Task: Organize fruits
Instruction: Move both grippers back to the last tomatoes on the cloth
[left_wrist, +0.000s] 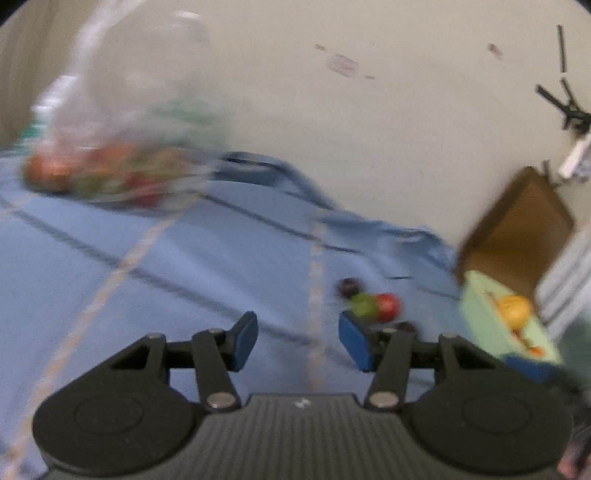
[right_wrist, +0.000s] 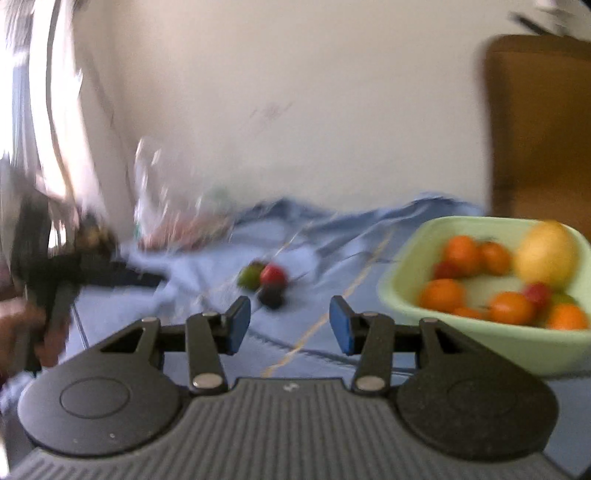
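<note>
On the blue cloth (right_wrist: 207, 280), a small cluster of loose fruits — green fruit (right_wrist: 248, 277), red fruit (right_wrist: 272, 274) and dark fruit (right_wrist: 271, 297) — lies between a clear plastic bag of fruit (left_wrist: 110, 173) and a pale green bowl (right_wrist: 480, 343) holding oranges (right_wrist: 441, 295) and a yellow fruit (right_wrist: 546, 254). Left gripper (left_wrist: 298, 341) and right gripper (right_wrist: 290, 325) — both spread wide, holding nothing — hover above the cloth. A brown cardboard box (right_wrist: 539, 129) stands behind the bowl against the wall (left_wrist: 369, 129); both views are blurred.

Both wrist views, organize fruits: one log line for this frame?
left gripper open, empty | right gripper open, empty | loose fruits on blue cloth | green bowl holds oranges | frames blurred
</note>
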